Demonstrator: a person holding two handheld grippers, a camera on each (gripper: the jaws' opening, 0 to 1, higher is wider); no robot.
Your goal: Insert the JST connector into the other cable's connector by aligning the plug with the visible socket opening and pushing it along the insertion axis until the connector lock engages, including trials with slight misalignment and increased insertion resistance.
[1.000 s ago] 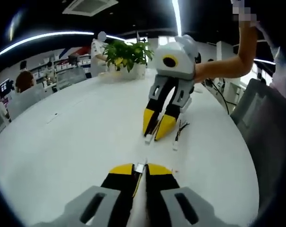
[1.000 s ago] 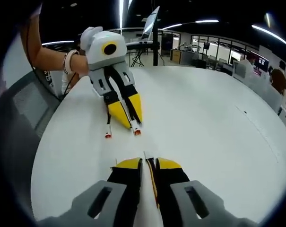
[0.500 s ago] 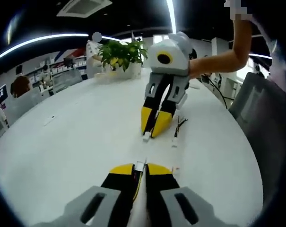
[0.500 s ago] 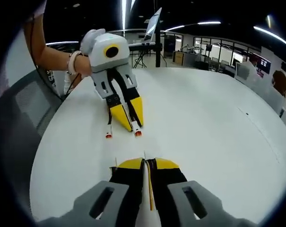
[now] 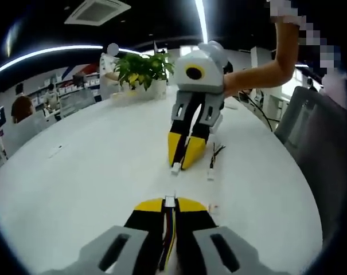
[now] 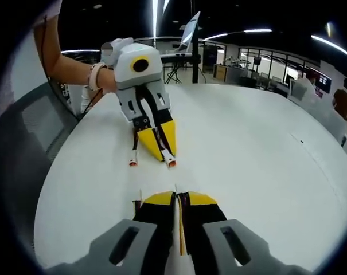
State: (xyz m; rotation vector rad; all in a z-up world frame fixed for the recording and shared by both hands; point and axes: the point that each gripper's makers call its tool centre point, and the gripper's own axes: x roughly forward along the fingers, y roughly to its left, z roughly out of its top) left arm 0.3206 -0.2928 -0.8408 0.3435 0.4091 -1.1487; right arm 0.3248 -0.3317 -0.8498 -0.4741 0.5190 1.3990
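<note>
Two hand-held grippers face each other over a round white worktop (image 5: pixel 75 172) in an open office. In the left gripper view, the left gripper (image 5: pixel 170 201) rises from the bottom with its yellow-tipped jaws clamped together on a cable, whose small white connector (image 5: pixel 170 200) pokes out just past the tips. Across from it, the right gripper (image 5: pixel 179 162) points down at the worktop, jaws together on a second cable whose white connector (image 5: pixel 175 168) shows at its tips, well apart from the first. Just beside that gripper lies a spare cable (image 5: pixel 213 163) with dark wires, loose on the worktop. A potted green plant (image 5: pixel 140 69) stands near the far edge. In the right gripper view, the left gripper (image 6: pixel 162 150), held by a person's hand (image 6: pixel 104 77), carries a cable with a red-tipped end (image 6: pixel 171 163), and another red-tipped cable end (image 6: pixel 132 162) lies beside it on the worktop
</note>
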